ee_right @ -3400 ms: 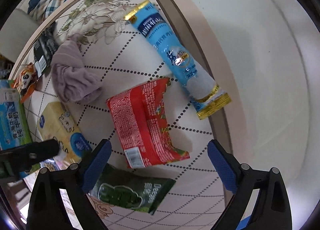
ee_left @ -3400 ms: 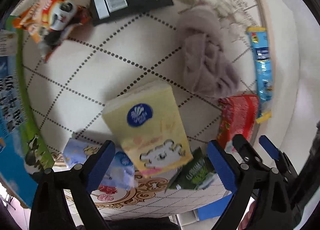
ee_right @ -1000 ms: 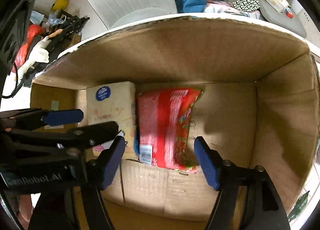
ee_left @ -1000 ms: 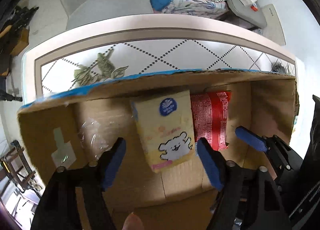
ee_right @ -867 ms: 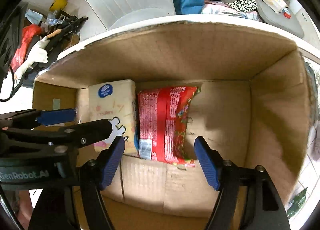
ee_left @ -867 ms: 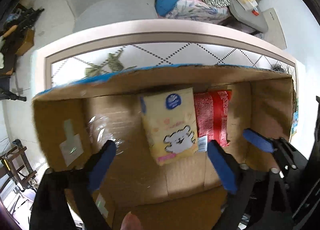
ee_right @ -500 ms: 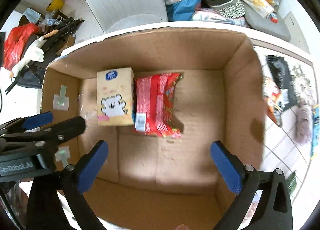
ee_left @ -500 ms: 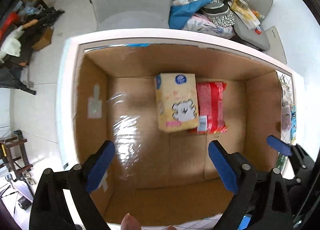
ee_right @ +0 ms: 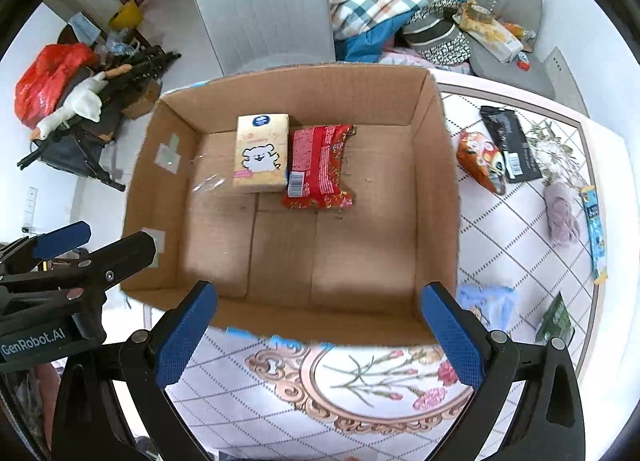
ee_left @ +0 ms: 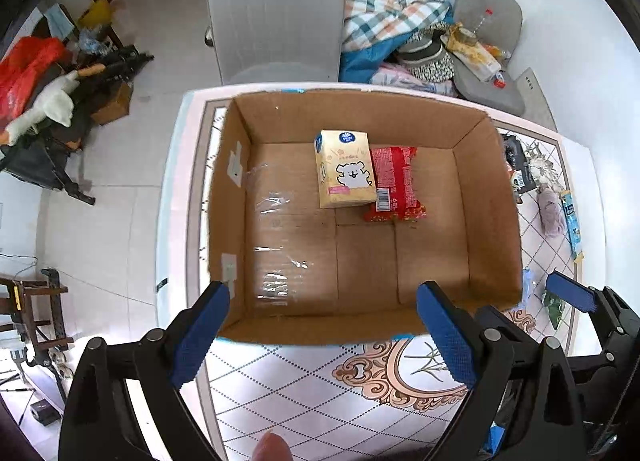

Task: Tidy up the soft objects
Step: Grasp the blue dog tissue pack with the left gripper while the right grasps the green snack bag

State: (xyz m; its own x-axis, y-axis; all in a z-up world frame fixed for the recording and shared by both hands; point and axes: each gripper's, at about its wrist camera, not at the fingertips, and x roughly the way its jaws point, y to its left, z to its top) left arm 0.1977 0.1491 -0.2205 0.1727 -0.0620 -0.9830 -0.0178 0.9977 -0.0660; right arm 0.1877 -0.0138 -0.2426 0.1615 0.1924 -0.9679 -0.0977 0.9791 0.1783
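Observation:
A yellow tissue pack (ee_left: 346,169) with a white bear print lies flat on the floor of an open cardboard box (ee_left: 492,201), and a red snack packet (ee_left: 394,185) lies against its right side. The right wrist view shows the same tissue pack (ee_right: 262,153) and red packet (ee_right: 318,169) in the box (ee_right: 436,181). My left gripper (ee_left: 320,325) hangs open and empty high over the box's near wall. My right gripper (ee_right: 320,321) is likewise open and empty, just to the right of the left one. Neither touches anything.
On the patterned table (ee_right: 360,389) right of the box lie a grey-purple cloth (ee_right: 562,217), a long blue packet (ee_right: 596,237), an orange snack bag (ee_right: 480,161), a black packet (ee_right: 510,143), a green packet (ee_right: 556,321) and a pale blue pack (ee_right: 486,301). A grey chair (ee_right: 260,1) stands behind.
Both grippers opened wider, let go of the tissue pack and the red packet inside the box, then rose and drew back. Both items stay on the box floor.

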